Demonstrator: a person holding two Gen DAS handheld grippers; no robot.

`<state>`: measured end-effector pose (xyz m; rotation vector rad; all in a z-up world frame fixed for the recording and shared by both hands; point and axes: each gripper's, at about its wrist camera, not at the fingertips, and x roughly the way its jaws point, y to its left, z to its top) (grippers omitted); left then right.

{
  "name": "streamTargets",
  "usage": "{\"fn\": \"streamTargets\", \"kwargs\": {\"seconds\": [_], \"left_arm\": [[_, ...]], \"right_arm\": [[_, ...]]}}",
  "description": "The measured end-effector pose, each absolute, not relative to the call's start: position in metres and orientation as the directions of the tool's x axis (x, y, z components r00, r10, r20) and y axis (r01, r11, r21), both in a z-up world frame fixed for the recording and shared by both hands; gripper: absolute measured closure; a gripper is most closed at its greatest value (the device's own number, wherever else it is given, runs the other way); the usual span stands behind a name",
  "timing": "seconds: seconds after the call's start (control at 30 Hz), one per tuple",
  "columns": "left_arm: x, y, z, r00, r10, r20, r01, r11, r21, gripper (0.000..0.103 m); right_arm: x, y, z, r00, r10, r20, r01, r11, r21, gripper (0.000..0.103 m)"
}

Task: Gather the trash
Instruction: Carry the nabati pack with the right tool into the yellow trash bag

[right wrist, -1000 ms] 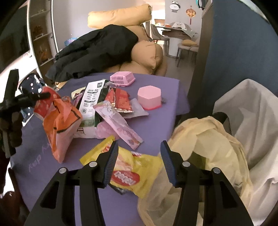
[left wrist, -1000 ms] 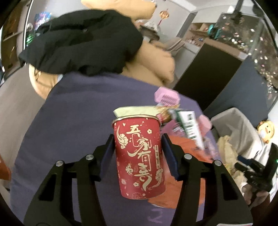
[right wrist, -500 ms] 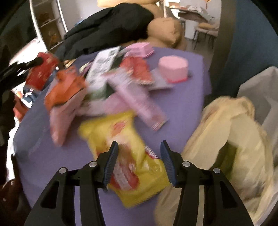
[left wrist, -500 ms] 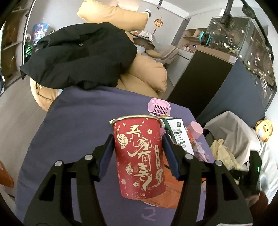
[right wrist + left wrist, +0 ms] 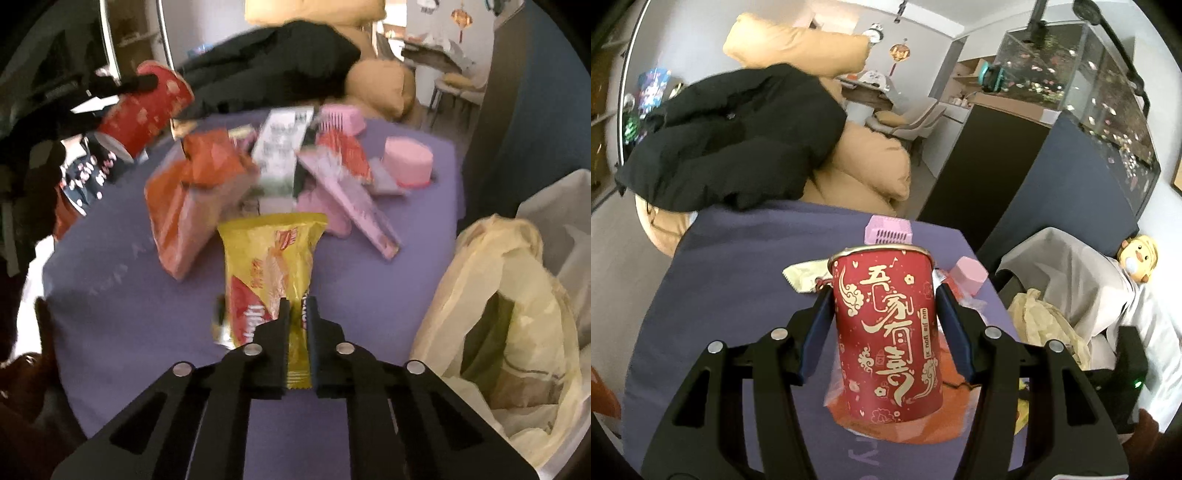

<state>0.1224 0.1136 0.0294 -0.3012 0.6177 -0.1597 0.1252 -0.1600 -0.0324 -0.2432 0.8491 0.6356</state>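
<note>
In the left wrist view, my left gripper [image 5: 884, 295] is shut on a red paper cup [image 5: 886, 332] with gold lettering, held upright above the purple table [image 5: 738, 266]. The same cup [image 5: 147, 107] shows at the upper left of the right wrist view. My right gripper [image 5: 298, 306] is closing, and its pads pinch the near end of a yellow snack bag [image 5: 271, 258] lying on the table. Behind it lie an orange bag [image 5: 195, 195], a white and green pack [image 5: 280, 155], a pink wrapper [image 5: 354, 199] and a red wrapper [image 5: 343, 151].
A pale yellow trash bag [image 5: 498, 295] gapes open off the table's right edge. A pink basket [image 5: 340, 118] and a pink box [image 5: 408, 162] stand at the far side. A black coat [image 5: 731, 136] lies on tan cushions [image 5: 871, 162] beyond. A fish tank [image 5: 1071, 74] stands at right.
My right gripper moved in over the yellow snack bag and closed from wide open onto its near end. My left gripper rose with the red cup in it.
</note>
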Motion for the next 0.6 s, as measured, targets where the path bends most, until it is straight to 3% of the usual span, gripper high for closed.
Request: {"fn": "streamTargets", "kwargs": {"seconds": [0.3,0.6], "left_arm": [[0.111,0.057,0.067,0.824,-0.281,-0.492,0.170,0.951,-0.258,0.050],[0.120,-0.042,0.083,0.780,-0.414,-0.469,0.342,0.910,-0.234,0.050]], "right_arm": [[0.117,-0.225,0.044,0.681,0.428,-0.594,-0.499,0.865,0.052,0.095],[0.102,-0.323,0.080,0.830,0.260,-0.493,-0.281,0.959,0.033,0.095]]}}
